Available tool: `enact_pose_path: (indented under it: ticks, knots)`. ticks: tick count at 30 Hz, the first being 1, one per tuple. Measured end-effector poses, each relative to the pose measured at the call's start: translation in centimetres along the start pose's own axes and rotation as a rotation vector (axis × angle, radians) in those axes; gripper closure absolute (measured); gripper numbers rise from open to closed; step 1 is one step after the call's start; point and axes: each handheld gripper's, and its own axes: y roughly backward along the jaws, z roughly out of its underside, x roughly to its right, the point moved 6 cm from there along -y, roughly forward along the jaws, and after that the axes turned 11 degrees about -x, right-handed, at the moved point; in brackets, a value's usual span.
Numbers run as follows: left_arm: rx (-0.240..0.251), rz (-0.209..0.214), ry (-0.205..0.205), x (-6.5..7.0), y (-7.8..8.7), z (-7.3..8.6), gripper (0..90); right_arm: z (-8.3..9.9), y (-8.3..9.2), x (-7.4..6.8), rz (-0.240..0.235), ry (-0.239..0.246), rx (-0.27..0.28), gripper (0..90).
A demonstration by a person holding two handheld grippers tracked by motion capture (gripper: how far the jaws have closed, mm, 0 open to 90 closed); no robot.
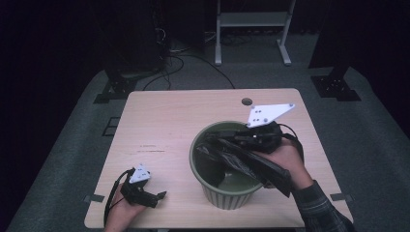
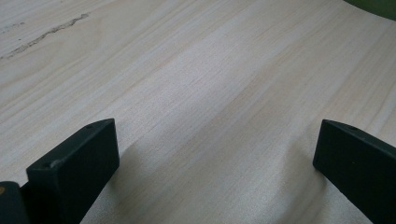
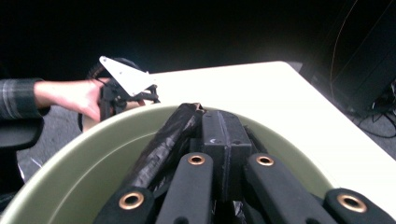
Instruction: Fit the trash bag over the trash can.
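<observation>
Right gripper (image 3: 223, 140) is clamped on a crumpled black plastic bag (image 1: 244, 162) over the ribbed green bin (image 1: 227, 195); the bag's lower end is hidden inside. Left gripper (image 2: 215, 158) rests wide open and empty on the pale wooden surface (image 1: 179, 116).

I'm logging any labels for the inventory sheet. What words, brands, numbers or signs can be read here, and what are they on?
None can be read.
The green bin has plain ribbed walls, with no label.
The black bag, clamped in the right gripper, carries no print.
The wooden table has only a scuff mark, no writing.
The grey plates on the right gripper and the left gripper bear only holes.
</observation>
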Motion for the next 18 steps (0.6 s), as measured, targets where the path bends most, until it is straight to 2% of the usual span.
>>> enact_pose_path:
  ticks: [2,4,5,10,14,18]
  knots:
    - [0.000,0.000,0.000,0.0,0.0,0.0,0.0,-0.1,-0.6,0.0,-0.003,0.001,-0.016,90.0]
    - [0.000,0.000,0.000,0.0,0.0,0.0,0.0,-0.2,-0.4,0.2,0.009,-0.012,-0.007,78.4]
    - [0.000,0.000,0.000,0.0,0.0,0.0,0.0,-0.2,-0.1,0.2,-0.001,-0.020,0.004,75.5]
    - [0.000,0.000,0.000,0.0,0.0,0.0,0.0,0.7,3.1,0.8,0.040,-0.055,0.059,68.6]
    - [0.003,0.001,0.005,0.0,0.0,0.0,0.0,2.5,6.4,1.1,0.075,-0.086,0.112,67.9]
    - [0.010,0.012,0.019,0.0,0.1,0.0,0.0,3.8,7.7,1.3,0.098,-0.105,0.133,65.4]
